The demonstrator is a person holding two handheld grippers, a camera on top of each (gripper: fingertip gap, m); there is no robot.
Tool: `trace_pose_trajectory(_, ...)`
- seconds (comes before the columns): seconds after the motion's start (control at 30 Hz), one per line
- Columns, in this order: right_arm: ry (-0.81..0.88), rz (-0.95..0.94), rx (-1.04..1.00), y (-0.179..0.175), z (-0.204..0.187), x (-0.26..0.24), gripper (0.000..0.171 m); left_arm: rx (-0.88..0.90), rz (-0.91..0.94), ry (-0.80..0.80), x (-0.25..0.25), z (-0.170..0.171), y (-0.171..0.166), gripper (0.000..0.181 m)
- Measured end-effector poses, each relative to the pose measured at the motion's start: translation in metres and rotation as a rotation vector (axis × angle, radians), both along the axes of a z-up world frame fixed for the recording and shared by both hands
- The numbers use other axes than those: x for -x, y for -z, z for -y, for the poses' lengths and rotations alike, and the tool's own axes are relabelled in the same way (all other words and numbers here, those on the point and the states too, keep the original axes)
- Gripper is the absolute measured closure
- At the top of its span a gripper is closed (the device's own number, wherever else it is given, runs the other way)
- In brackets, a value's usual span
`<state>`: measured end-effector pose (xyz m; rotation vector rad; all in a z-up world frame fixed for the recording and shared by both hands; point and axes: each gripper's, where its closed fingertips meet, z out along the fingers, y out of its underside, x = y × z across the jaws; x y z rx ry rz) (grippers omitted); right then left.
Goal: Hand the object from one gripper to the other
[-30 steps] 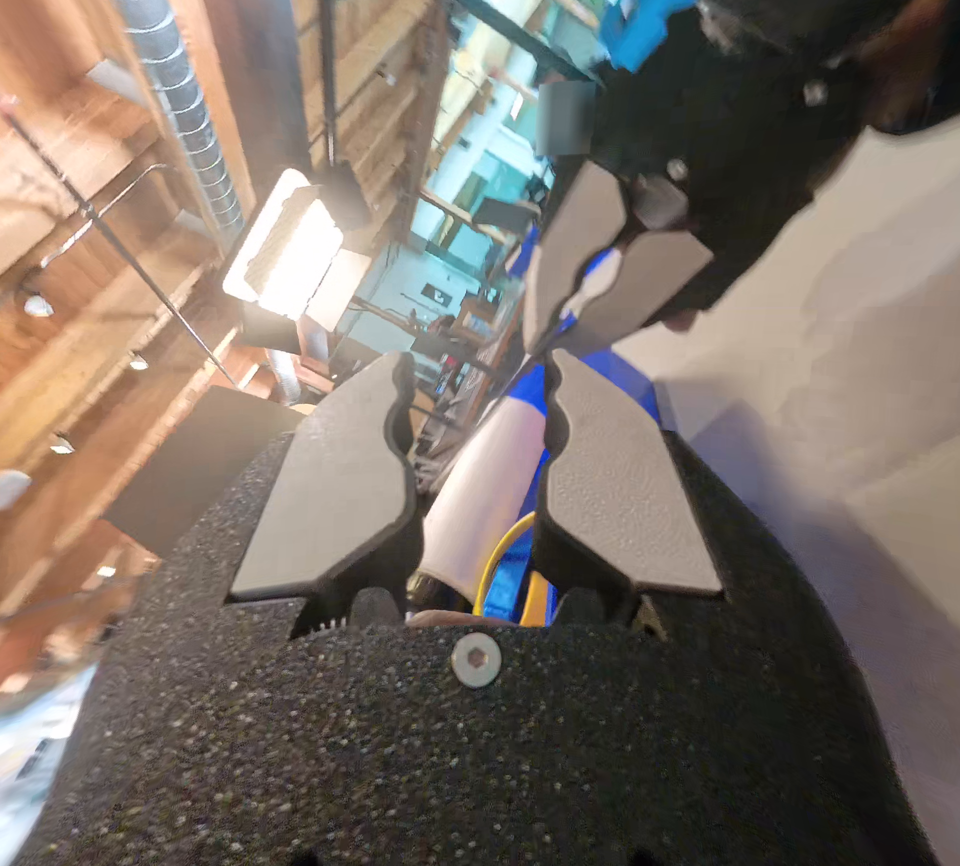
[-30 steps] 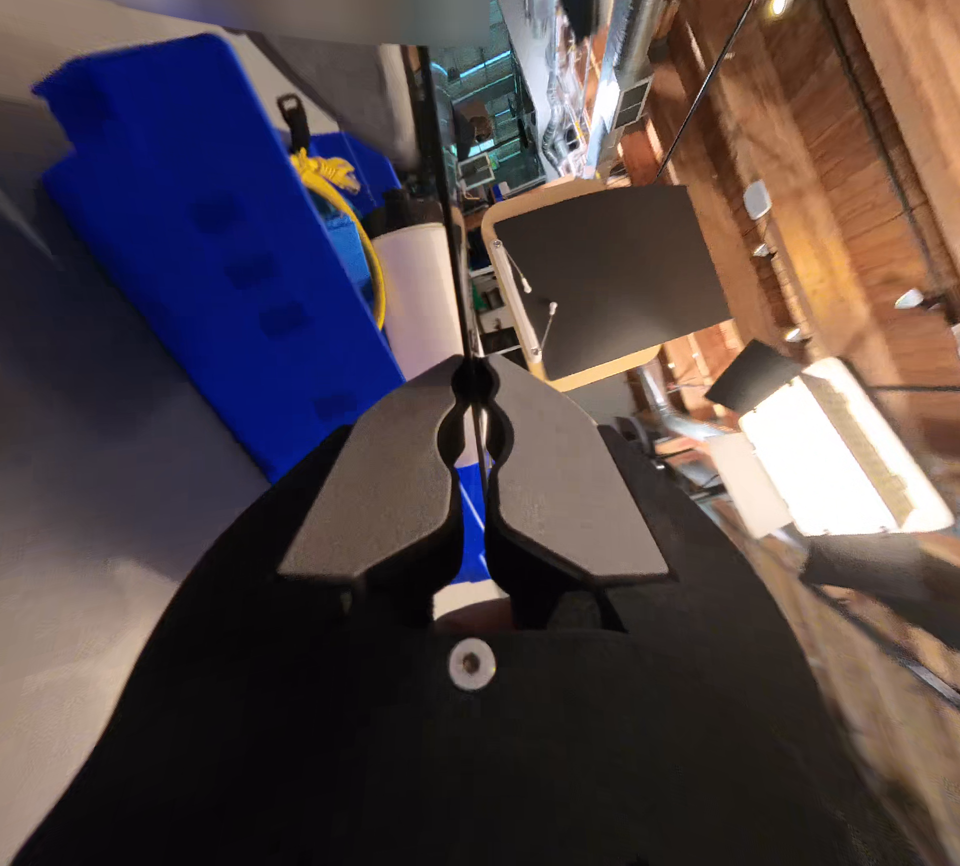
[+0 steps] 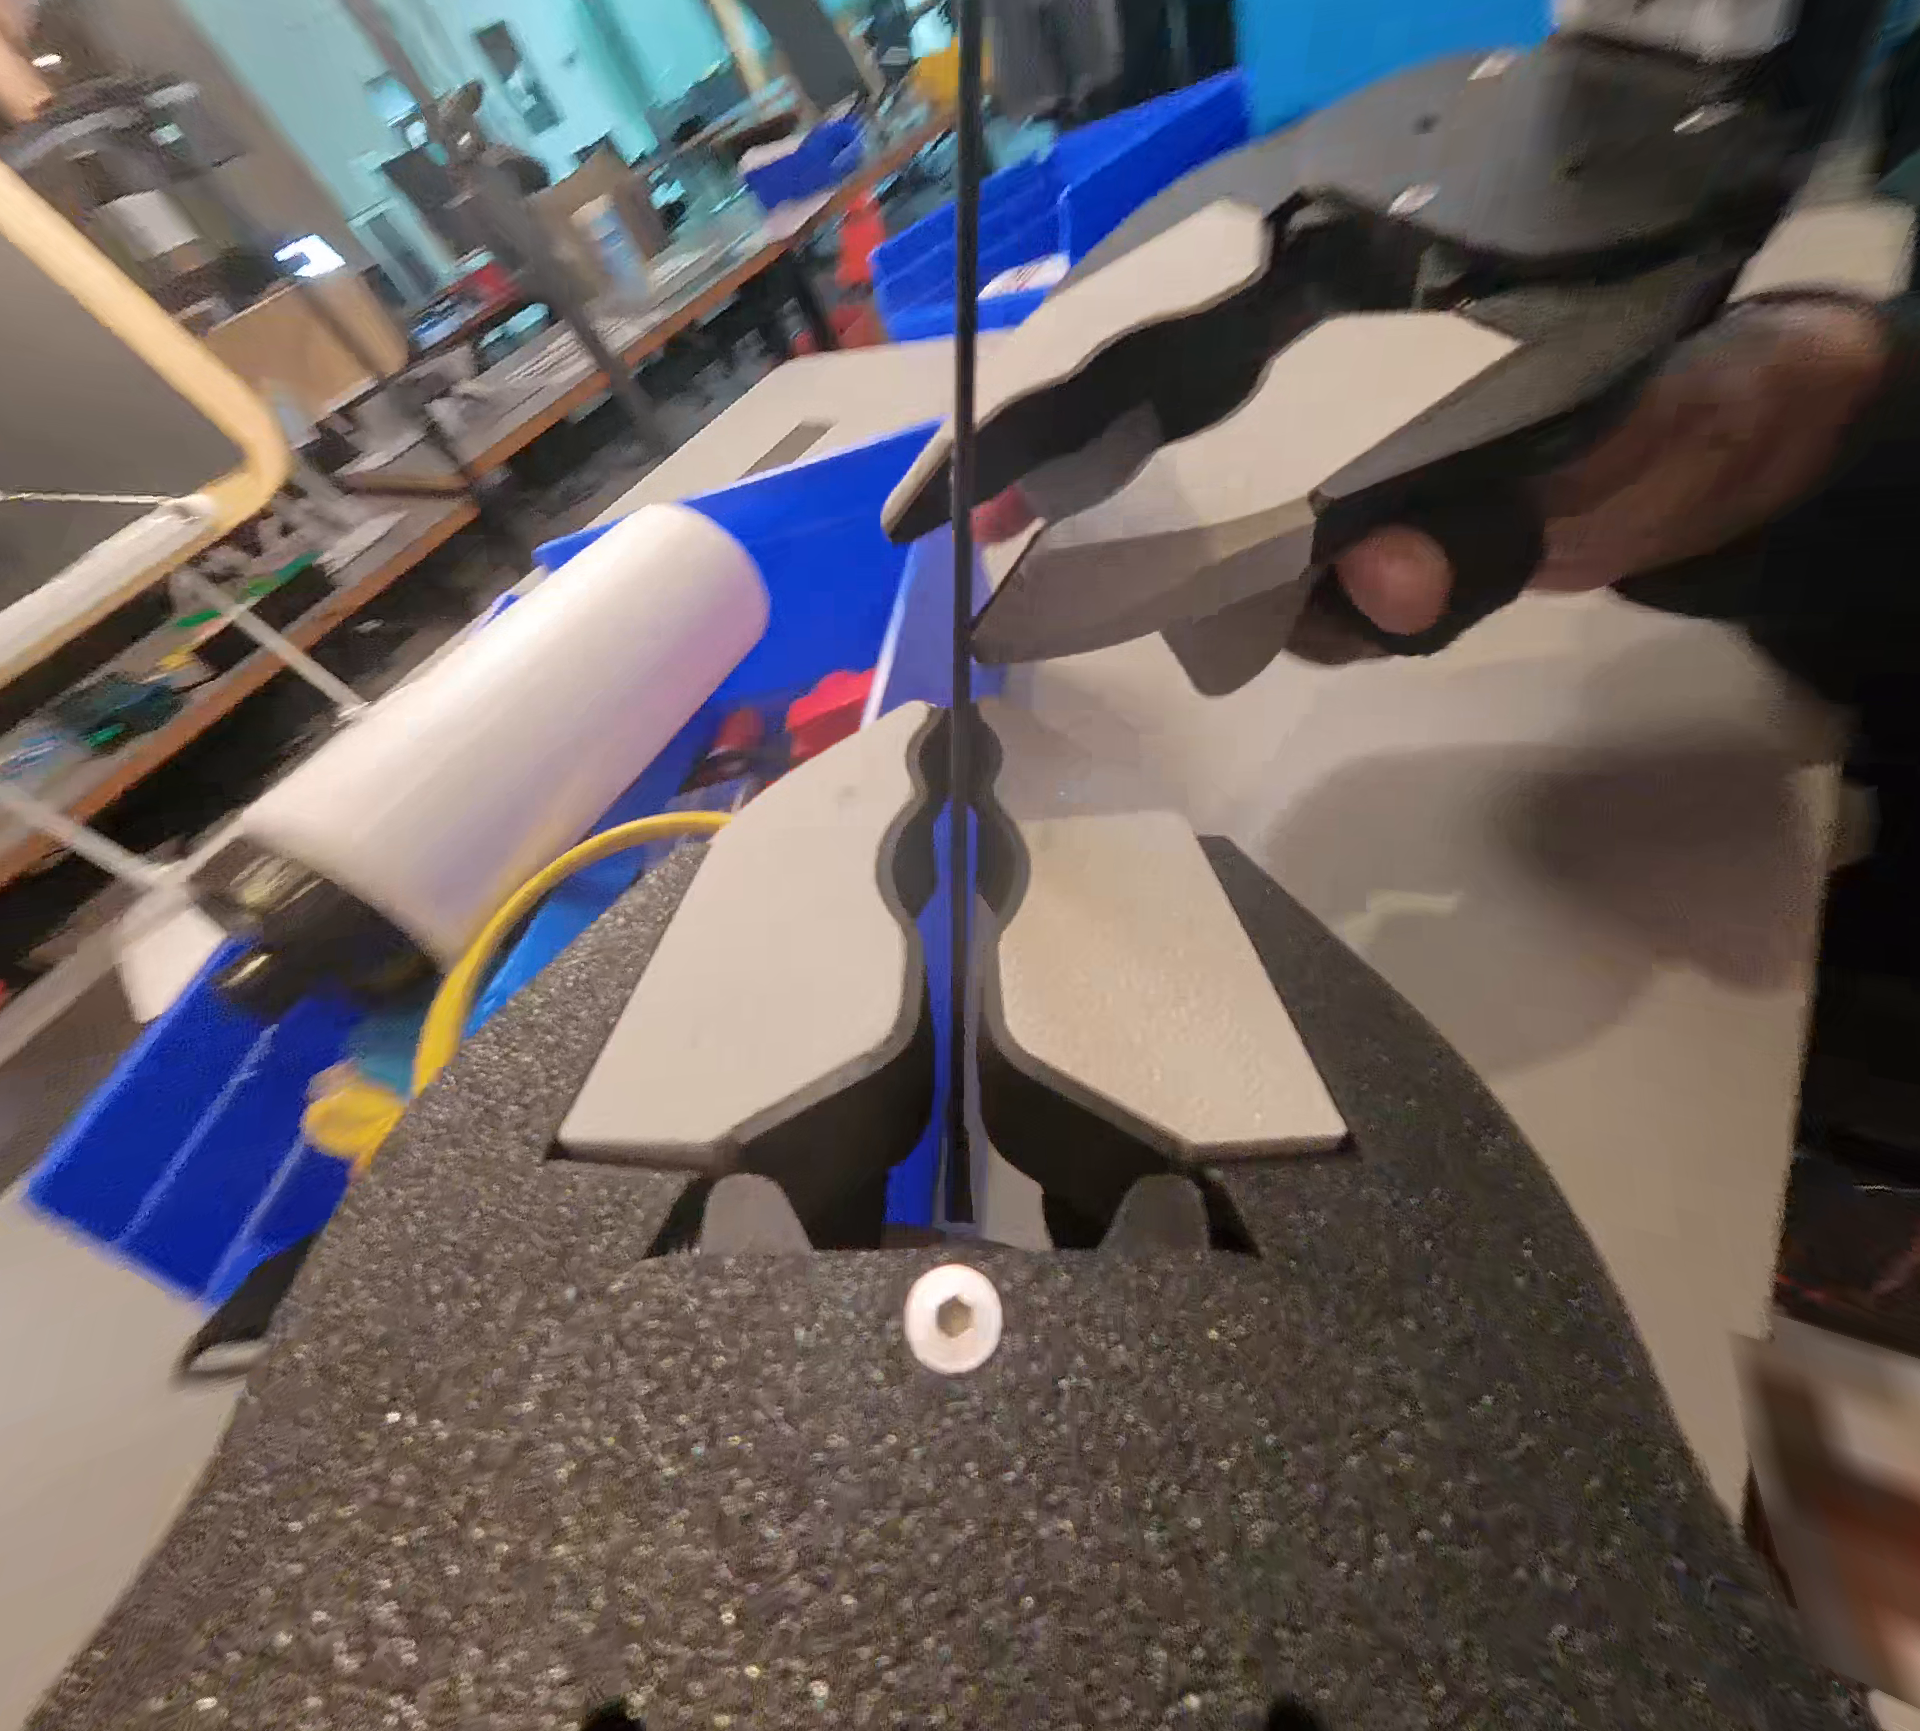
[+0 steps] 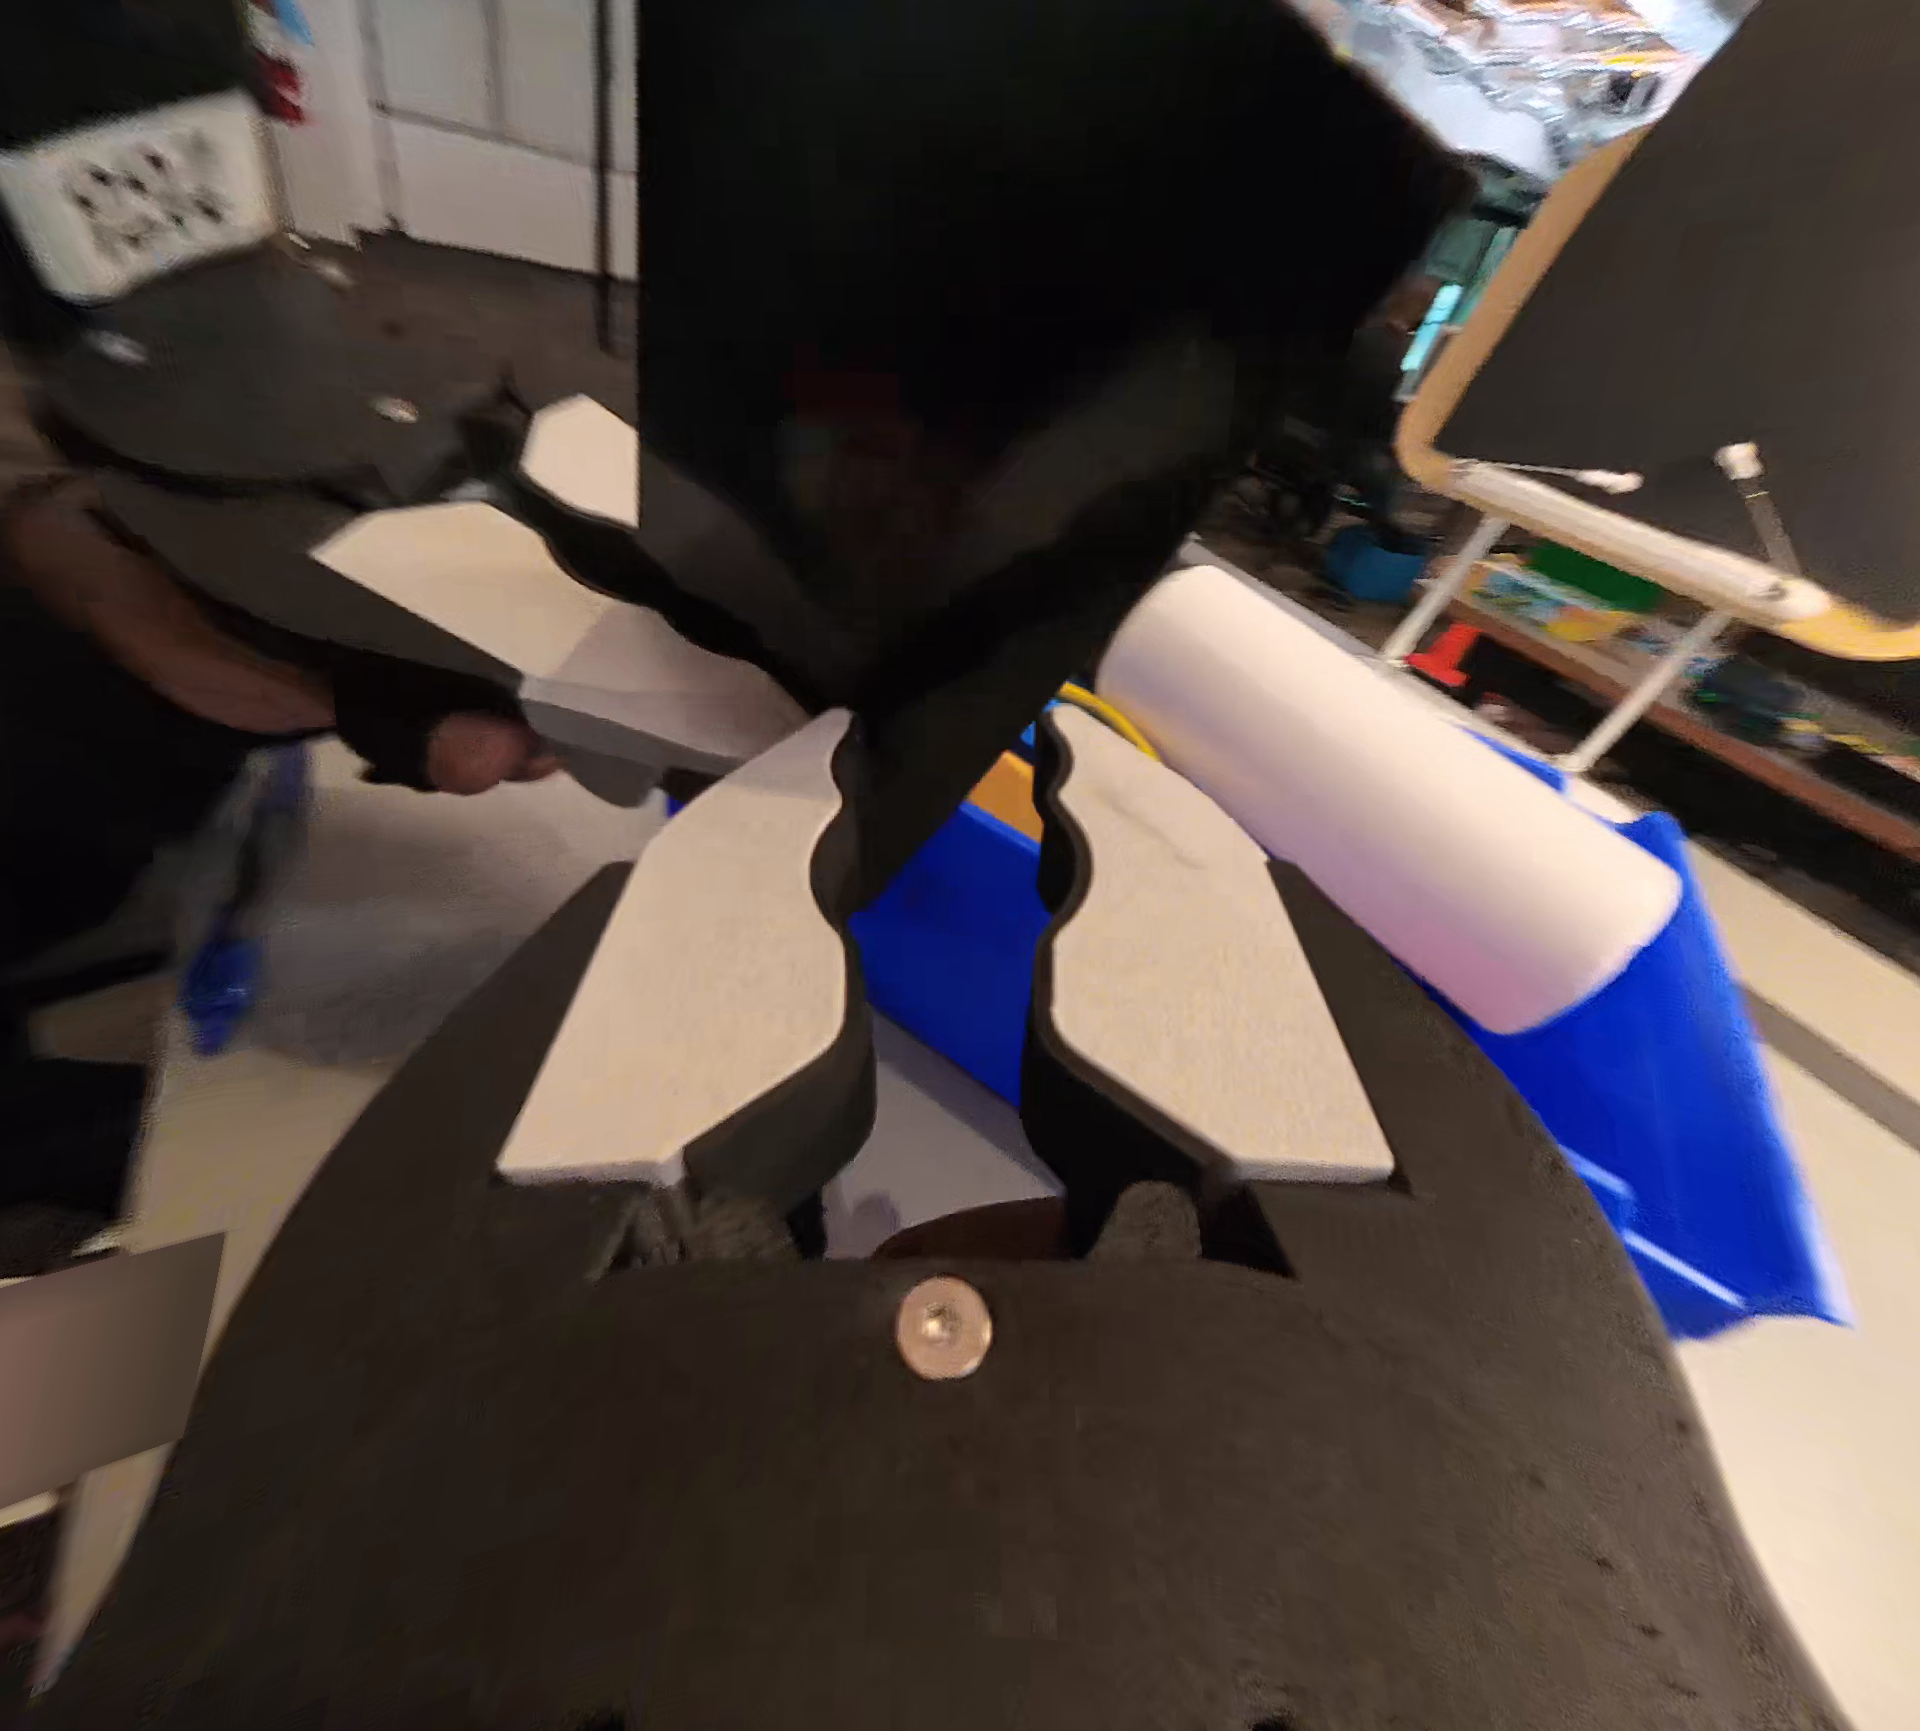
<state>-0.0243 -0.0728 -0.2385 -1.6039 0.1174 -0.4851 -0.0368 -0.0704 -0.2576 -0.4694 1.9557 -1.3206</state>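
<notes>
Item: thin black sheet (image 4: 935, 227), flat and rigid-looking, held upright above the counter (image 3: 1455, 850). In the left wrist view it showed edge-on as a thin dark line (image 3: 964, 434); in the right wrist view its broad black face filled the upper centre.

Left gripper (image 3: 961, 736): fingers closed narrow on the sheet's lower edge, pads pressed against both faces. It appeared again in the right wrist view (image 4: 790, 705), entering from the left, carried by a gloved hand (image 4: 416, 725).

Right gripper (image 4: 945, 746): fingers parted, a clear gap between them; the sheet's lower corner lay against the left finger (image 4: 727, 902) and was apart from the right one. In the left wrist view it (image 3: 966, 559) reached in from the right with its tips either side of the sheet, above the left gripper.

Surroundings: blue plastic bin (image 4: 1621, 1110) on the pale grey counter, beyond both grippers; white roll (image 3: 520, 736) lying across the bin's rim; yellow cable (image 3: 540, 892) looping out beside the roll. Workshop benches behind, blurred.
</notes>
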Motion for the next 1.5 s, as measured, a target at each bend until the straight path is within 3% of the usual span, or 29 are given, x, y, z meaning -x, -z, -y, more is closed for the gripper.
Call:
trace_pose_trajectory(0.2, 0.198, 0.239, 0.099, 0.001, 0.005, -0.015, 0.144, -0.224, 0.024, -0.179, -0.005, -0.017, 0.01, 0.178)
trace_pose_trajectory(0.4, 0.344, 0.365, 0.098, -0.011, 0.018, -0.027, 0.142, -0.302, 0.014, -0.209, -0.008, -0.024, 0.019, 0.177)
trace_pose_trajectory(0.63, 0.485, 0.786, 0.12, -0.046, 0.03, -0.006, 0.129, -0.356, 0.008, -0.229, -0.007, -0.029, 0.022, 0.177)
trace_pose_trajectory(0.8, 0.508, 1.067, 0.276, -0.043, 0.016, 0.014, 0.123, -0.424, 0.026, -0.248, -0.007, -0.031, 0.025, 0.176)
trace_pose_trajectory(1.13, 0.409, 0.844, 0.749, 0.024, 0.013, -0.005, 0.136, -0.774, 0.116, -0.272, 0.001, -0.049, 0.035, 0.173)
trace_pose_trajectory(1.3, 0.369, 0.783, 0.839, 0.043, 0.012, -0.005, 0.143, -0.752, 0.13, -0.175, 0.011, -0.043, 0.032, 0.175)
trace_pose_trajectory(1.43, 0.333, 0.744, 0.853, 0.052, 0.013, -0.007, 0.171, -0.649, 0.13, -0.069, 0.023, -0.031, 0.024, 0.178)
trace_pose_trajectory(1.5, 0.312, 0.709, 0.847, 0.054, 0.013, -0.007, 0.171, -0.609, 0.126, -0.036, 0.026, -0.028, 0.021, 0.177)
